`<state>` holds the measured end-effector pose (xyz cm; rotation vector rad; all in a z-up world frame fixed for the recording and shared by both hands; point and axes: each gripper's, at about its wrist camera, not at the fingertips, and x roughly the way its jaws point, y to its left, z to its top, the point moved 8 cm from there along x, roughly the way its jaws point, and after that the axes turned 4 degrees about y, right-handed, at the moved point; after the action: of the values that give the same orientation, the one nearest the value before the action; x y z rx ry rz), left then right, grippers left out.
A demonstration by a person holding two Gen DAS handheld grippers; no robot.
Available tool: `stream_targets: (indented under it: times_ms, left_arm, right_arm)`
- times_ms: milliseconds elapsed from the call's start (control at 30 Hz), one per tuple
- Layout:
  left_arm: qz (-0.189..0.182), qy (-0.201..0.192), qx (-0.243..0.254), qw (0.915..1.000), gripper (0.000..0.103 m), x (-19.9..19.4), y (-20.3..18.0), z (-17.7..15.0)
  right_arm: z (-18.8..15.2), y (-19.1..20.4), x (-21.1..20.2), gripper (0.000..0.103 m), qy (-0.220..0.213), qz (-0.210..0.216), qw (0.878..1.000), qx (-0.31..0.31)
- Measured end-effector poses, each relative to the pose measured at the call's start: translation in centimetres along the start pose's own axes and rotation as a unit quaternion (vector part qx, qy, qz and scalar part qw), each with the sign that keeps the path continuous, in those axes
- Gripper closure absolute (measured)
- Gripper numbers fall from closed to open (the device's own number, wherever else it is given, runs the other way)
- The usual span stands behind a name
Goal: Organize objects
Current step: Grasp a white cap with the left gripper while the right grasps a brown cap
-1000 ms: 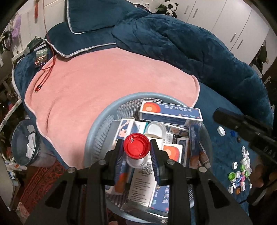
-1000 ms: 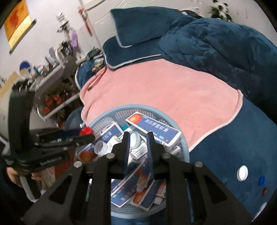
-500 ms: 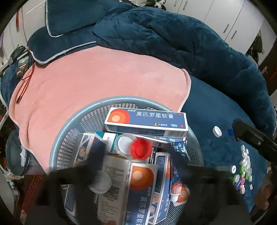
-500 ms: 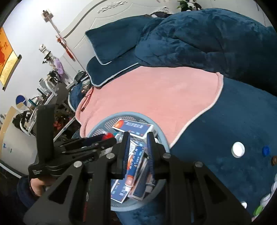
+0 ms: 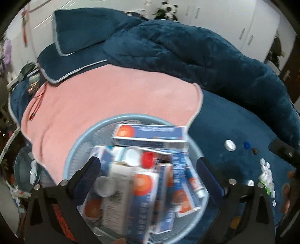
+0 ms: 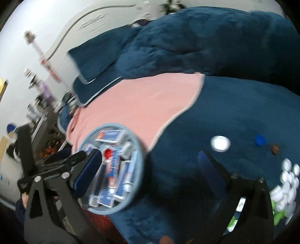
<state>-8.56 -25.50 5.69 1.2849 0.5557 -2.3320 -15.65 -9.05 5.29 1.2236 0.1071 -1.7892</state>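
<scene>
- In the left wrist view, the left gripper has just spread wide and grips nothing; below it the red-capped bottle lies among boxes in the grey-blue basket
- In the right wrist view, the right gripper has just opened, empty, above the blue bedding, with the basket at left and loose caps at right

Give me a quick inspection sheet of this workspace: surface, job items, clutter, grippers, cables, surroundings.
Surface: dark blue bedspread with a pink blanket laid over part.
Job's things: round blue basket holds medicine boxes, a red-capped bottle and a tube.
Clutter: loose bottle caps heaped on the bedspread; a white cap and a blue cap lie apart.
Grippers: left gripper open above the basket, right gripper open; jaws just opened, nothing held.
Cables: red cable on the blanket edge.
Surroundings: pillows, white cupboards, toy panda.
</scene>
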Motion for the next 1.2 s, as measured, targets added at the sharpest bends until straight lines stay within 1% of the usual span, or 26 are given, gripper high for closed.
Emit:
stream_targets:
  times_ms: [100, 233, 333, 467, 533, 633, 667, 700, 767, 800, 833, 867, 900, 933, 1000, 1067, 1133, 1167, 1200]
  left_arm:
    - [-0.018, 0.006, 0.033, 0.9993, 0.001, 0.7, -3.8, -0.3]
    - [-0.038, 0.022, 0.081, 0.9957, 0.001, 2.9, -9.9, -1.1]
    - [-0.049, 0.039, 0.119, 0.9909, 0.001, 5.6, -14.9, -1.9]
    - [-0.051, 0.046, 0.143, 0.9874, 0.001, 9.4, -19.8, -2.3]
    - [-0.047, 0.048, 0.144, 0.9873, 0.002, 11.4, -21.3, -2.3]
    - [-0.042, 0.059, 0.131, 0.9887, 0.004, 14.6, -22.9, -2.2]
    - [-0.034, 0.064, 0.126, 0.9894, 0.005, 15.9, -23.1, -2.2]
    - [-0.029, 0.066, 0.124, 0.9897, 0.010, 16.6, -23.3, -2.2]
    - [-0.019, 0.067, 0.121, 0.9902, 0.012, 18.3, -23.5, -2.1]
    - [-0.018, 0.069, 0.119, 0.9903, 0.015, 18.9, -23.6, -2.0]
    - [-0.018, 0.071, 0.120, 0.9901, 0.020, 19.5, -23.6, -2.0]
    - [-0.016, 0.069, 0.125, 0.9896, 0.023, 20.1, -23.7, -1.9]
    - [-0.012, 0.067, 0.130, 0.9893, 0.033, 20.4, -23.7, -1.8]
    - [-0.007, 0.063, 0.134, 0.9889, 0.050, 20.6, -23.7, -1.7]
    - [-0.006, 0.056, 0.139, 0.9887, 0.063, 20.8, -23.8, -1.2]
    - [-0.019, 0.054, 0.133, 0.9895, 0.062, 20.5, -23.6, -0.9]
    - [-0.023, 0.050, 0.131, 0.9899, 0.062, 19.8, -23.3, -0.6]
    - [-0.025, 0.050, 0.130, 0.9899, 0.062, 19.5, -23.1, -0.6]
    - [-0.026, 0.050, 0.130, 0.9900, 0.062, 19.3, -22.9, -0.4]
  right_arm:
    - [0.5, -4.3, -1.6, 0.000, -0.005, -0.023, 0.998, 0.053]
    - [0.7, -10.3, -4.2, 0.000, -0.023, -0.057, 0.990, 0.131]
    - [0.2, -13.8, -5.4, 0.000, -0.027, -0.066, 0.982, 0.173]
    - [-1.0, -17.1, -5.8, 0.000, -0.022, -0.075, 0.975, 0.208]
    - [-1.4, -18.3, -6.0, 0.000, -0.022, -0.079, 0.973, 0.216]
    - [-1.9, -19.5, -6.5, 0.000, -0.025, -0.085, 0.973, 0.213]
    - [-1.9, -19.8, -6.6, 0.000, -0.026, -0.089, 0.974, 0.208]
    - [-1.9, -20.0, -6.6, 0.000, -0.026, -0.096, 0.975, 0.200]
    - [-1.8, -20.8, -6.3, 0.000, -0.021, -0.116, 0.976, 0.183]
    - [-2.0, -21.3, -6.1, 0.001, -0.018, -0.123, 0.976, 0.179]
    - [-2.0, -22.1, -5.9, 0.001, -0.015, -0.128, 0.975, 0.179]
    - [-2.1, -22.7, -5.8, 0.001, -0.014, -0.132, 0.975, 0.181]
    - [-2.2, -23.4, -5.7, 0.001, -0.011, -0.135, 0.974, 0.184]
    - [-2.1, -24.3, -5.3, 0.001, -0.008, -0.142, 0.973, 0.182]
    - [-2.0, -25.3, -4.6, 0.002, 0.002, -0.161, 0.973, 0.165]
    - [-1.9, -25.8, -3.5, 0.006, 0.013, -0.170, 0.975, 0.141]
    - [-1.7, -26.0, -1.6, 0.018, 0.037, -0.171, 0.979, 0.103]
    - [-1.6, -26.0, -0.5, 0.022, 0.049, -0.171, 0.980, 0.084]
    - [-1.5, -26.1, 0.1, 0.029, 0.055, -0.172, 0.981, 0.075]
